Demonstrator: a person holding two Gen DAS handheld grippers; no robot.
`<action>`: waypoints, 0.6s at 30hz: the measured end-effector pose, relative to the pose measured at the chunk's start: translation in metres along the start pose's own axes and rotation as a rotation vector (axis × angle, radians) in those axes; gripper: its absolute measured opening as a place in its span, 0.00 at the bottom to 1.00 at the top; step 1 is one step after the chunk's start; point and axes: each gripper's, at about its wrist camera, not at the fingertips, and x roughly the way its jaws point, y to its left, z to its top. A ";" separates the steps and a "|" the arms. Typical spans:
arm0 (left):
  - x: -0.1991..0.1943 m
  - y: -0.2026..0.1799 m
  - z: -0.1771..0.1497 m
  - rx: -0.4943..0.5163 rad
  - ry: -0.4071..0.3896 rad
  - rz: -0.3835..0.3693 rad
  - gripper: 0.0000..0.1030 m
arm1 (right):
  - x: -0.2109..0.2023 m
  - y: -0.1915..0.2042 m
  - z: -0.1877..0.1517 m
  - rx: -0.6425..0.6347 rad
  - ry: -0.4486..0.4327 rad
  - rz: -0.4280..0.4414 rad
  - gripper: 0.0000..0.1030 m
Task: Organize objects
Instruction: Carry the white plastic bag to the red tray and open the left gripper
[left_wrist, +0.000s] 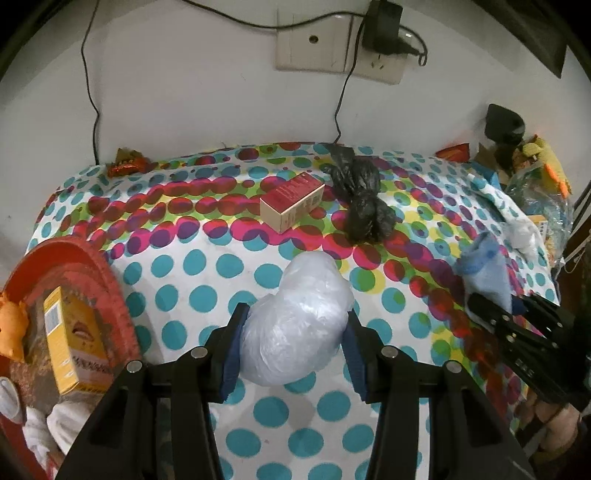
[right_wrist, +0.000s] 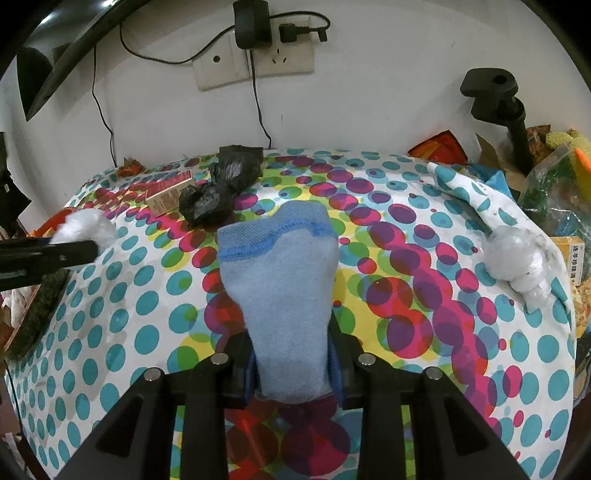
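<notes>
My left gripper (left_wrist: 293, 345) is shut on a wadded clear plastic bag (left_wrist: 299, 321) above the dotted tablecloth (left_wrist: 177, 280). My right gripper (right_wrist: 293, 360) is shut on a light blue sock (right_wrist: 280, 280), which stands up between the pads; the sock and right gripper also show at the right of the left wrist view (left_wrist: 484, 269). The left gripper with its bag shows at the left of the right wrist view (right_wrist: 85, 229). A red tray (left_wrist: 92, 266) at the left holds a yellow box (left_wrist: 74, 343) and other items.
A pink-and-tan box (left_wrist: 291, 201) and a knotted black bag (left_wrist: 360, 199) lie toward the back. A second white plastic wad (right_wrist: 517, 258) lies at the right by a folded cloth. Clutter and a black clamp stand (right_wrist: 498, 107) fill the right edge. Wall sockets and cables are behind.
</notes>
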 end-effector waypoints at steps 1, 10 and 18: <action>-0.002 0.000 -0.001 0.002 -0.003 0.007 0.43 | 0.000 0.001 0.000 -0.001 0.000 -0.001 0.31; -0.034 0.020 -0.013 -0.015 -0.019 0.009 0.43 | -0.001 0.001 0.000 -0.001 0.000 0.002 0.31; -0.062 0.044 -0.019 -0.036 -0.045 0.035 0.43 | -0.001 0.001 0.000 -0.005 0.003 0.001 0.31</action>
